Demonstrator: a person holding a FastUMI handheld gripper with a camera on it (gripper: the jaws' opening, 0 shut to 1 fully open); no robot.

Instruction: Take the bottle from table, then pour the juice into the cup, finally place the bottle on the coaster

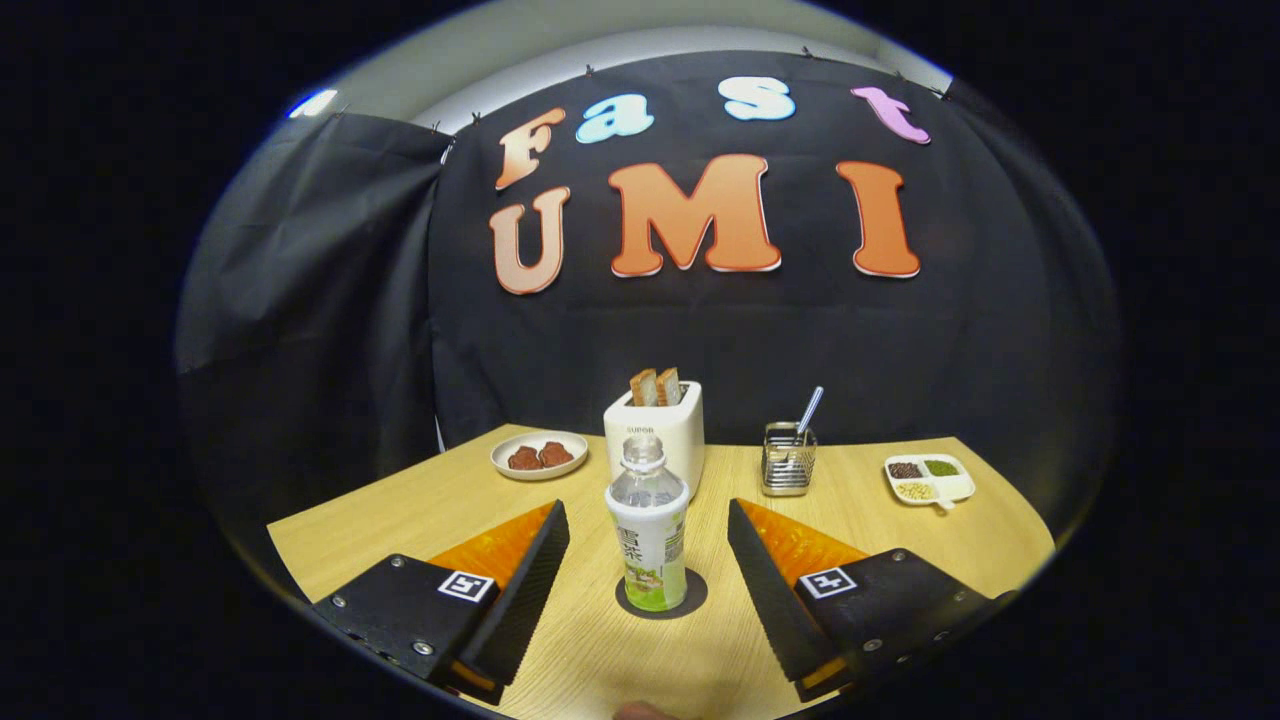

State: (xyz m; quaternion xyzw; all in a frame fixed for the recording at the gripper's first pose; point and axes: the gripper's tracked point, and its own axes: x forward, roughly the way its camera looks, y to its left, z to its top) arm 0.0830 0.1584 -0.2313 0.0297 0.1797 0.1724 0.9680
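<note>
The gripper (648, 525) stands with its fingers spread wide apart, touching nothing. The bottle (648, 540) stands upright on the dark round coaster (690, 600), centred between the two fingers with a clear gap on each side. It carries no cap. This arrangement suggests the final placing step is complete and the hold released. Beyond the bottle sits a toaster (655, 435) with bread slices, a plate (540, 455) of food to one side, a wire holder (787, 460) and a divided dish (928, 478) to the other, all on the table (400, 510).
</note>
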